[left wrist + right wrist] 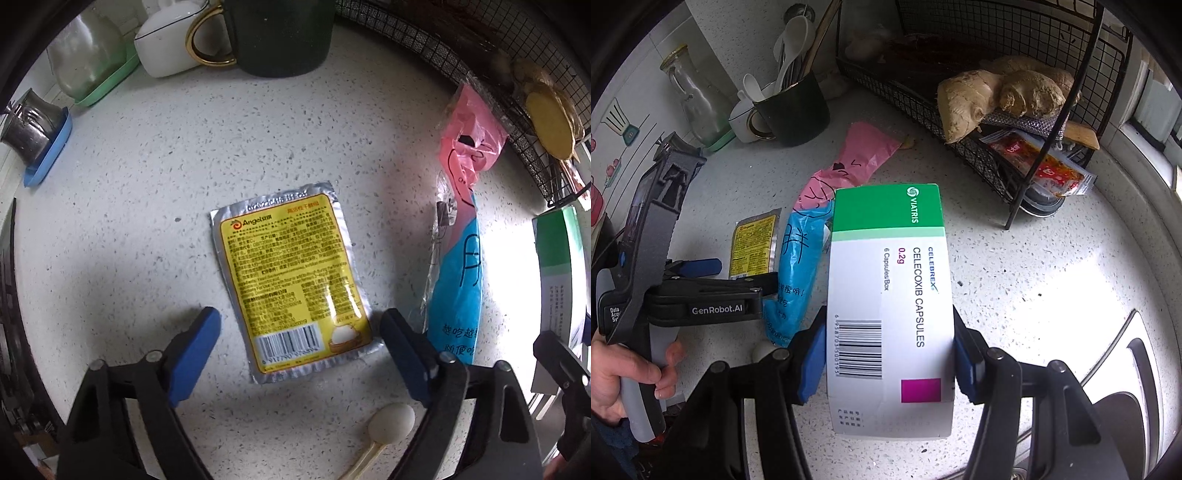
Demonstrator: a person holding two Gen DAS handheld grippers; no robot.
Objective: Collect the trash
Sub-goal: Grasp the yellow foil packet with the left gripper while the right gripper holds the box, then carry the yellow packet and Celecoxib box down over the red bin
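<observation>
My left tongs (299, 332) point steeply down at a speckled white stone surface (147, 166), their blue rubber-faced pads spread apart on either side of a flat foil sachet (291, 280). The sachet is a crinkled silver rectangle with a yellow printed panel, a barcode and a small picture of a steamed bun; it lies flat on the surface between the pads, and neither pad presses on it. No earlier view lets me say more than that the jaws stand open around it.

Just to its right lies a long, limp plastic wrapper (458, 236), pink at the far end and blue nearer me, glossy and creased, with hand-drawn dark lines on it. Near the bottom edge a pale, rounded plastic spoon (391, 422) rests on the stone.

My right tongs (890, 365) are clamped on a smooth cardboard medicine box (890, 295), white with a green band at its far end; the blue pads squeeze its two long sides, and it is held above the surface.

At the back stand a dark matte mug (277, 37) with a gilt handle, a white glossy jar (166, 44), a clear glass bottle (88, 55) on a green tray, and a black wire rack (960, 92) carrying knobbly ginger (1004, 92). My left hand (624, 376) grips the grey handle.
</observation>
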